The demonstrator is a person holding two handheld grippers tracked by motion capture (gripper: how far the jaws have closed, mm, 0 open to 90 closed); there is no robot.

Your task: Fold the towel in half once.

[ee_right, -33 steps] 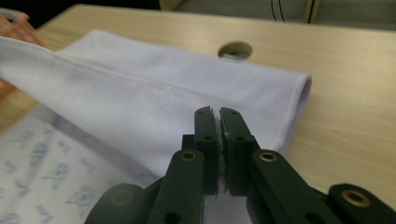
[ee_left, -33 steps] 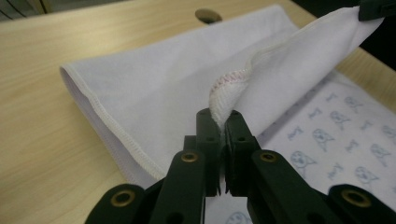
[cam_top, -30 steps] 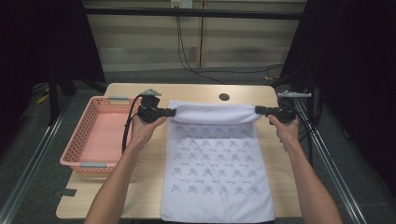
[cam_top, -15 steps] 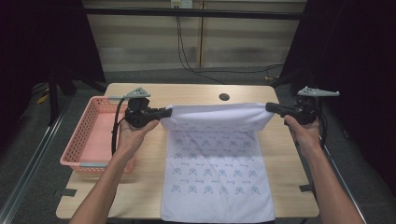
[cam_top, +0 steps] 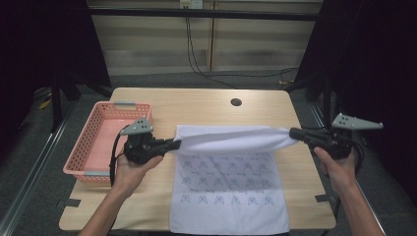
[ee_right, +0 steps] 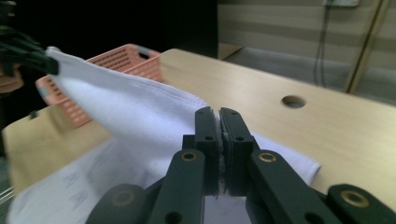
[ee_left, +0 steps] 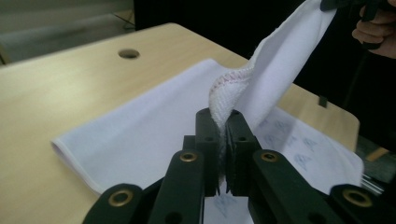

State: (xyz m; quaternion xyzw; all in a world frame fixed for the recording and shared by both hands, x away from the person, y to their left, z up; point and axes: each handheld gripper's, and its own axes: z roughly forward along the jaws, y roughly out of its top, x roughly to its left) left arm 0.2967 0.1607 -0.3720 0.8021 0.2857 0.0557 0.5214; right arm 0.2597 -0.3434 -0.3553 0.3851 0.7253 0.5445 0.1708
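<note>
With both the left gripper (cam_top: 173, 144) and the right gripper (cam_top: 293, 132) clamped tight on the far corners of the towel (cam_top: 228, 196), lifted and stretched over the table (cam_top: 206, 105), an uneven pull could slip a corner free or skew the fold.

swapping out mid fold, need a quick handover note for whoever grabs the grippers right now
Left gripper: shut on the far left corner of the white towel.
Right gripper: shut on the far right corner, far edge stretched between the two and lifted off the table.
Towel: near part lies flat with the printed side up, near edge at the table's front; far part is raised and curling over toward the person.
Pink basket: at the table's left, nothing seen in it.
Done: both far corners gripped and lifted.
Left: probably bring the far edge over to the near edge, lay it down, let go.
</note>
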